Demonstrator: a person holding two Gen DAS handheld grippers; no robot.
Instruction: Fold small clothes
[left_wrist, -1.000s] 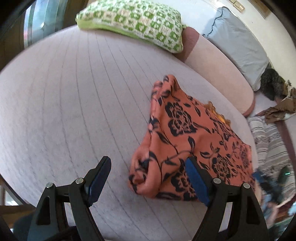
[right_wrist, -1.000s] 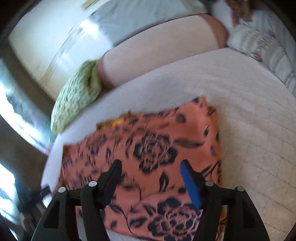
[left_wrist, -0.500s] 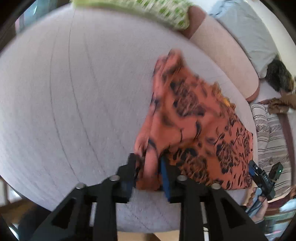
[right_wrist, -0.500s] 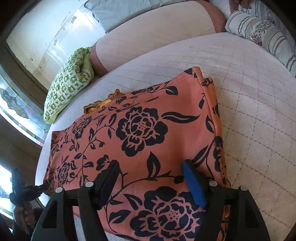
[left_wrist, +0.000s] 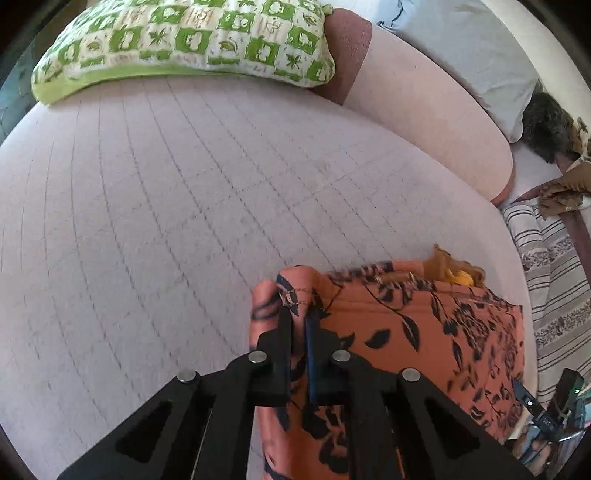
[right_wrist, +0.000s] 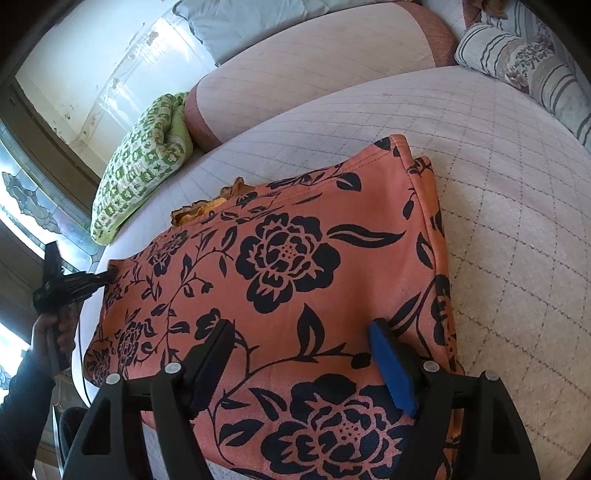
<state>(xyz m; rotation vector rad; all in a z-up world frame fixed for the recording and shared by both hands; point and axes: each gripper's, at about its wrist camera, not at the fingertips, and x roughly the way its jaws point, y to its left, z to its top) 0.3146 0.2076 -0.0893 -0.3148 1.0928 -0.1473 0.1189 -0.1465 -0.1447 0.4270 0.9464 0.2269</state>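
An orange garment with black flowers (right_wrist: 288, 258) lies spread on the quilted bed. My left gripper (left_wrist: 299, 314) is shut on a bunched corner of the orange garment (left_wrist: 424, 332), with cloth pinched between both pads. The right wrist view shows that left gripper (right_wrist: 107, 275) at the garment's far left corner, held by a hand (right_wrist: 55, 332). My right gripper (right_wrist: 301, 332) hovers over the near part of the cloth. Its jaws are opening, the fabric lies flat beneath them, and the pads do not press on it. A yellow-orange piece (right_wrist: 207, 210) peeks out from under the far edge.
The pale quilted bed cover (left_wrist: 147, 203) stretches left and ahead. A green checked pillow (left_wrist: 184, 37) lies at the far edge, beside a pink bolster (left_wrist: 424, 110) and a grey pillow (left_wrist: 461, 48). A striped pillow (right_wrist: 524, 62) sits at the far right.
My left gripper closed on the garment's corner and swept sideways with it, and that side of the cloth now lies stretched out flat. The right gripper's jaws stand slightly wider.
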